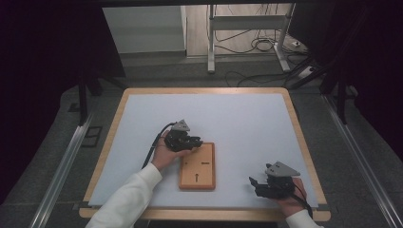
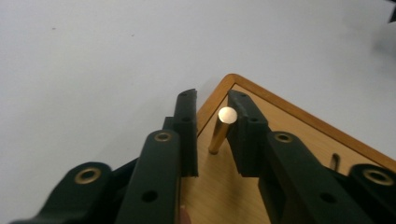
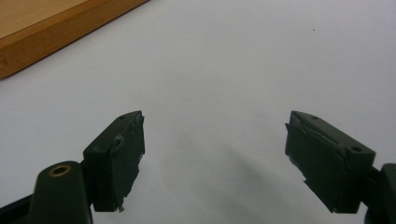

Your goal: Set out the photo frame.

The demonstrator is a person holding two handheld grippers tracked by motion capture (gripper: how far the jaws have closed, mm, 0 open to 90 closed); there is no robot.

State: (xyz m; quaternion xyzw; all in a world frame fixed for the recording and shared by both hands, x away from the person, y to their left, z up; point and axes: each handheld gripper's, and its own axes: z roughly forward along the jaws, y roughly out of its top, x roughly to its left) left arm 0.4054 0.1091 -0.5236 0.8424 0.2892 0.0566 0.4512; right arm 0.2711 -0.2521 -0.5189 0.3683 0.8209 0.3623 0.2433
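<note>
A small wooden board (image 1: 197, 166) lies on the white mat, near the front middle. A brass pin (image 2: 219, 133) stands tilted in the board (image 2: 299, 126) close to its far corner. My left gripper (image 1: 197, 141) reaches over that corner. Its jaws (image 2: 212, 100) straddle the pin: the right pad sits right beside the pin's top, and the left pad stands clear of it. My right gripper (image 1: 253, 181) rests low at the front right, pointing left. Its jaws (image 3: 215, 126) are wide open over bare mat, with the board's edge (image 3: 56, 32) farther off.
The white mat (image 1: 237, 123) covers a wood-rimmed table. The board carries a dark slot (image 1: 205, 163) and a short dark mark (image 1: 196, 178). A person's white sleeve (image 1: 128, 199) comes in at the lower left. Metal stand legs and cables lie on the floor beyond.
</note>
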